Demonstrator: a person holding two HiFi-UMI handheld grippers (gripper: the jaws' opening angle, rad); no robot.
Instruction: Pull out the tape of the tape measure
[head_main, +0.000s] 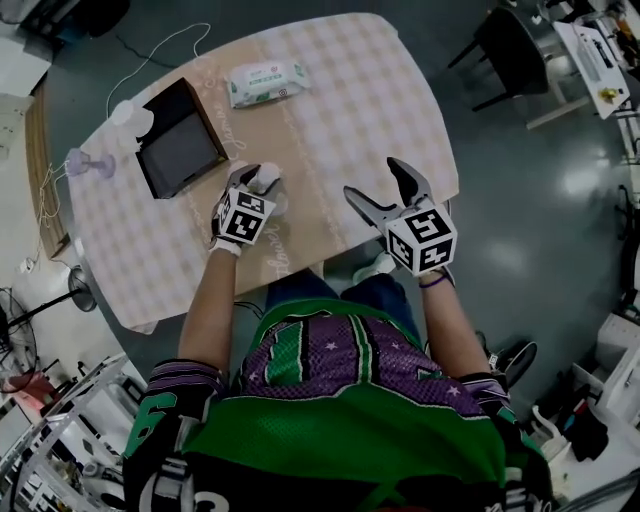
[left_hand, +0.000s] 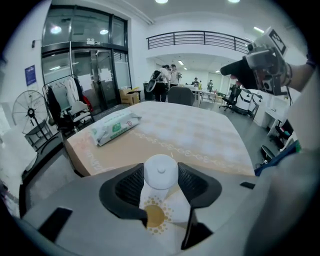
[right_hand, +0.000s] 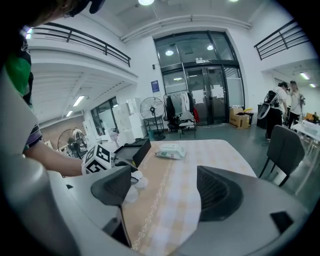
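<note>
Head view: left claw (head_main: 258, 180) clamped on round white tape measure (head_main: 268, 178) over near worktop (head_main: 340, 90) edge; right claw (head_main: 372, 178) wide, empty. Left gripper view: tape measure pinched from both sides. Right gripper view: nothing between jaws; best to hold tape measure steady, find tape tab, close narrowly there.

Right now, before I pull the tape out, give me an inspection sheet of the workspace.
Surface: table under a checked cloth.
Job's things: white round tape measure; no pulled-out tape visible.
Clutter: wipes pack, black box, small purple object near the table's left edge.
Grippers: left claw shut on the tape measure; right claw open and empty, over the table's near edge.
Cables: white cable trailing off the far left corner.
Surroundings: black chair, standing fan, people far off.
</note>
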